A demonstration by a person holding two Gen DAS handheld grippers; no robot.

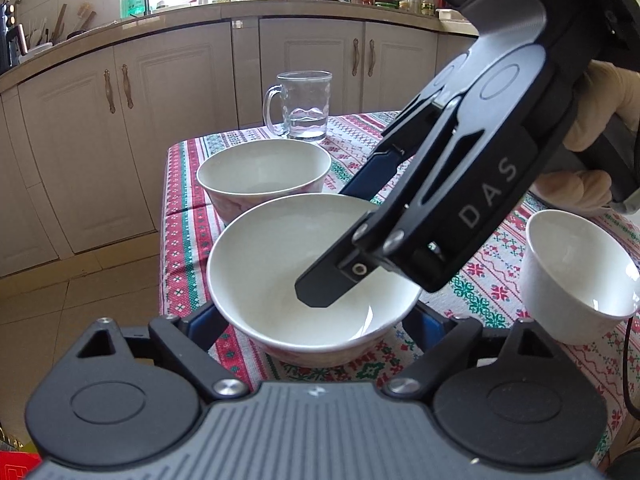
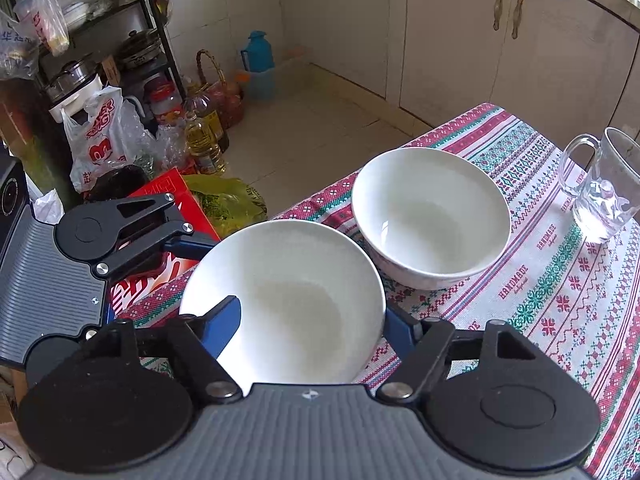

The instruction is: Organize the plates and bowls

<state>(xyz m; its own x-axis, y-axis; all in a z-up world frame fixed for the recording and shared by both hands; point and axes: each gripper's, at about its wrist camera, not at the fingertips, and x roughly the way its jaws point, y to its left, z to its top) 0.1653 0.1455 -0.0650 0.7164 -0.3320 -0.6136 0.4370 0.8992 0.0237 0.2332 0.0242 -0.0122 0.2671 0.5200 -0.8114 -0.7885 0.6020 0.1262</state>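
A kitchen table under a red, green and white patterned cloth (image 2: 560, 280) stood before cream cabinets, with bags and oil bottles crowding the floor beyond its edge. On that cloth the right gripper (image 2: 308, 320) had closed across the rim of the near bowl (image 2: 296, 292), one blue finger (image 2: 224, 324) lying inside against the wall and the other outside at the rim's far side, so the wall looked pinched between them; a grip on the wall rather than the whole width probably suited lifting it single-handed. The left gripper (image 1: 316, 320) stood wide, its blue fingers flanking the same bowl low on either side; whether the pads touched the bowl could not be told, and it seemed placed to steady the bowl rather than carry it. Just behind sat the second bowl (image 2: 432, 216), near but apparently apart, a likely seat for nesting the first. Further out a glass mug (image 2: 604, 188) with a little water stood near the table's far edge, and a small white cup (image 1: 576, 272) showed to the right in the left wrist view, close enough to be knocked during a lift
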